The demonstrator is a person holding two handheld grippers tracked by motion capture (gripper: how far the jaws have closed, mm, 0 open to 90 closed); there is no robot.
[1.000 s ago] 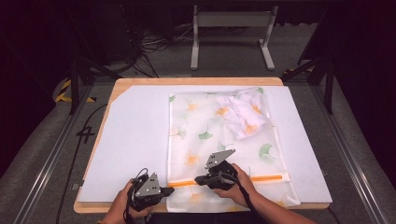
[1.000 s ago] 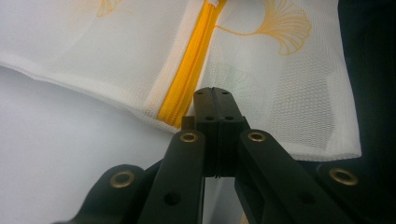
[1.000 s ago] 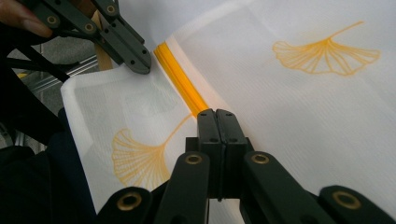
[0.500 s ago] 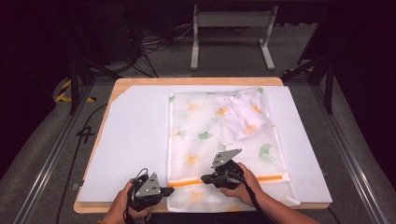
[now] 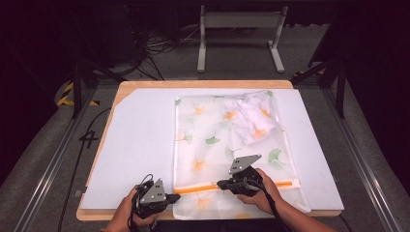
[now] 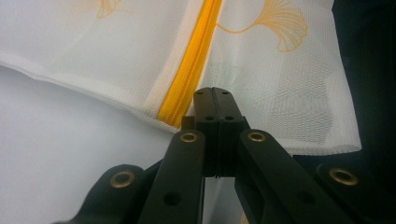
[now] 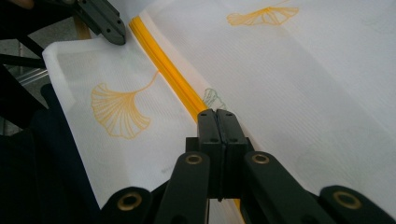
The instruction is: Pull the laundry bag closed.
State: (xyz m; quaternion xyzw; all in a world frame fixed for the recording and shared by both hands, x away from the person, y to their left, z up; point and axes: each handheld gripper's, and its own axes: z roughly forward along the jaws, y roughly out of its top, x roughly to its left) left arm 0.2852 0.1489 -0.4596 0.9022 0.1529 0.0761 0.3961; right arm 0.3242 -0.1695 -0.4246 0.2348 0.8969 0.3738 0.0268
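A white mesh bag (image 5: 217,145) printed with ginkgo leaves lies flat on the white board (image 5: 140,135). A crumpled white cloth (image 5: 251,116) sits in its far right corner. An orange zipper (image 5: 196,189) runs across the bag's near end. My left gripper (image 5: 176,195) is shut, pinching the bag's near left edge by the zipper's end (image 6: 191,70); its tips (image 6: 215,93) meet on the mesh. My right gripper (image 5: 221,183) is shut on the zipper (image 7: 159,63), and its jaws (image 7: 216,114) hide the slider. In the right gripper view the left gripper (image 7: 112,32) shows at the bag's corner.
The board rests on a wooden table (image 5: 203,83) whose near edge lies just under both hands. A grey metal stand (image 5: 239,29) and cables (image 5: 159,46) are on the floor behind. Metal rails (image 5: 58,154) flank the table.
My right gripper has slid to the right along the zipper, leaving a longer orange stretch between the two grippers. The left gripper has stayed where it was.
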